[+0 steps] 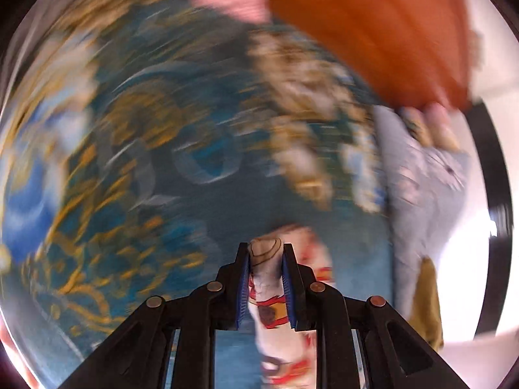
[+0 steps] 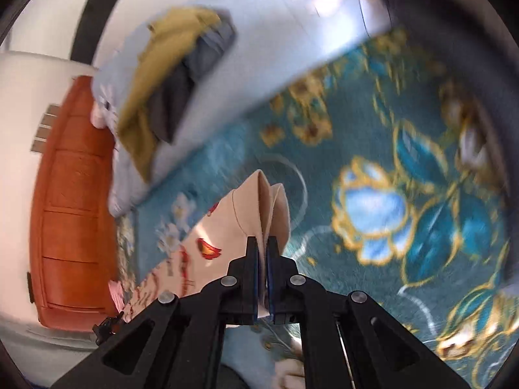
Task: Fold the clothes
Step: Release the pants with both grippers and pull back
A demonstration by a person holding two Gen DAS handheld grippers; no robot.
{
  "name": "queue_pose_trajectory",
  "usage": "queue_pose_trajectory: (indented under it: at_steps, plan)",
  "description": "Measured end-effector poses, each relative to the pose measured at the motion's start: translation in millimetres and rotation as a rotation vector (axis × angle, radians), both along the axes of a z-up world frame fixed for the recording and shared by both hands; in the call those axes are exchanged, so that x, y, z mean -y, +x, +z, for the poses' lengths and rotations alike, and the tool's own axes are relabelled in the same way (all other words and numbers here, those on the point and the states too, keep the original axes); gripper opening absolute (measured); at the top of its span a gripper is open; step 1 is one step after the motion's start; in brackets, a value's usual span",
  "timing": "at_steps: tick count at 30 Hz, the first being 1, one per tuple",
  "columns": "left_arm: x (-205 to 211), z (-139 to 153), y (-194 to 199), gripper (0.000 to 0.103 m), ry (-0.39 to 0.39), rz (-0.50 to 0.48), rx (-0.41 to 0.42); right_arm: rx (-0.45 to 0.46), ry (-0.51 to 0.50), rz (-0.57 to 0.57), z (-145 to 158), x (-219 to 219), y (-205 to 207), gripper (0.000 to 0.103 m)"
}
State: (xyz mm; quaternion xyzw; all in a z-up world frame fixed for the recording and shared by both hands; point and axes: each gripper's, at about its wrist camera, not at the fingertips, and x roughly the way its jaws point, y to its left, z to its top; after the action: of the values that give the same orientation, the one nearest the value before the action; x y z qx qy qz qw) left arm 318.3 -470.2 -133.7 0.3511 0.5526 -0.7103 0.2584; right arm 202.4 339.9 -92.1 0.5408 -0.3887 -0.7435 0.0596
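Note:
A cream garment printed with red and orange figures hangs between the two grippers above a teal flowered carpet. In the left wrist view my left gripper (image 1: 266, 253) is shut on a bunched fold of the printed garment (image 1: 275, 317), which trails down between the blue pads. In the right wrist view my right gripper (image 2: 262, 246) is shut on a thin folded edge of the same garment (image 2: 227, 227); the cloth stands up past the fingertips and drapes off to the left. Both views are blurred by motion.
A pale blue bed (image 2: 275, 48) carries a heap of olive and grey clothes (image 2: 168, 81). An orange wooden cabinet (image 2: 71, 210) stands against a white wall. The patterned carpet (image 2: 389, 194) fills the floor. The bed's edge (image 1: 415, 178) and the cabinet (image 1: 373, 32) lie to the right in the left wrist view.

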Motion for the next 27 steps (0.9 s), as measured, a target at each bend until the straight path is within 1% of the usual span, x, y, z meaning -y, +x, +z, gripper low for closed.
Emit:
queue_pose_trajectory:
  at_steps: [1, 3, 6, 8, 9, 10, 12, 13, 15, 17, 19, 20, 21, 22, 23, 24, 26, 27]
  plan:
    - [-2.4, -6.2, 7.3, 0.02, 0.012, 0.013, 0.003, 0.027, 0.008, 0.007, -11.6, 4.4, 1.3, 0.004]
    - [-4.3, -8.7, 14.9, 0.02, 0.015, 0.01, -0.01, 0.06, 0.031, -0.004, -23.1, 6.1, 3.8, 0.004]
    - [-4.6, -1.2, 12.0, 0.021, -0.006, -0.028, -0.027, 0.061, 0.023, -0.047, -22.9, -5.4, 11.9, 0.004]
    - [-3.6, 0.7, 8.3, 0.022, -0.005, -0.042, -0.02, 0.062, 0.052, -0.041, -20.3, -7.6, 12.1, 0.004]
    - [-2.5, -0.5, 7.7, 0.024, -0.001, -0.04, -0.002, 0.07, 0.071, -0.038, -20.6, -7.7, 12.1, 0.004]
    - [-1.2, -2.3, 7.5, 0.029, 0.005, -0.036, 0.021, 0.083, 0.074, -0.041, -22.5, -9.1, 11.8, 0.004]
    - [1.1, -5.5, 7.6, 0.033, 0.015, -0.026, 0.062, 0.104, 0.084, -0.045, -25.3, -11.1, 10.6, 0.005]
    - [1.9, -6.4, 11.4, 0.037, 0.02, -0.02, 0.068, 0.098, 0.102, -0.036, -22.4, -8.4, 7.3, 0.007]
    - [2.4, 0.4, 20.1, 0.048, 0.005, -0.003, 0.074, 0.086, 0.14, -0.019, -16.5, -3.1, 0.7, 0.007]
    - [2.8, 8.3, 28.6, 0.049, -0.015, 0.014, 0.081, 0.072, 0.183, 0.003, -9.5, 3.1, -6.2, 0.007]
    - [2.5, 19.1, 35.5, 0.049, -0.047, 0.025, 0.095, 0.024, 0.258, 0.077, 7.2, 20.6, -18.3, 0.007]
    - [-1.3, 28.7, 32.8, 0.049, -0.087, 0.01, 0.112, 0.0, 0.275, 0.129, 13.3, 32.5, -25.7, 0.008]
    - [-6.1, 39.1, 28.6, 0.049, -0.13, -0.012, 0.129, -0.024, 0.29, 0.182, 19.0, 45.0, -33.2, 0.012]
    - [-13.9, 49.4, 20.9, 0.049, -0.175, -0.06, 0.139, -0.044, 0.294, 0.242, 22.2, 60.2, -40.6, 0.018]
    - [-29.0, 61.3, 6.2, 0.049, -0.227, -0.144, 0.137, -0.061, 0.285, 0.304, 22.9, 76.8, -47.6, 0.022]
    - [-43.4, 68.0, -9.7, 0.052, -0.259, -0.222, 0.13, -0.075, 0.275, 0.365, 22.8, 94.2, -54.5, 0.027]
    - [-81.7, 76.3, -47.4, 0.054, -0.297, -0.401, 0.107, -0.084, 0.254, 0.489, 15.3, 133.9, -67.6, 0.028]
    - [-101.9, 76.0, -66.0, 0.054, -0.301, -0.486, 0.097, -0.081, 0.251, 0.548, 10.6, 153.5, -72.2, 0.028]
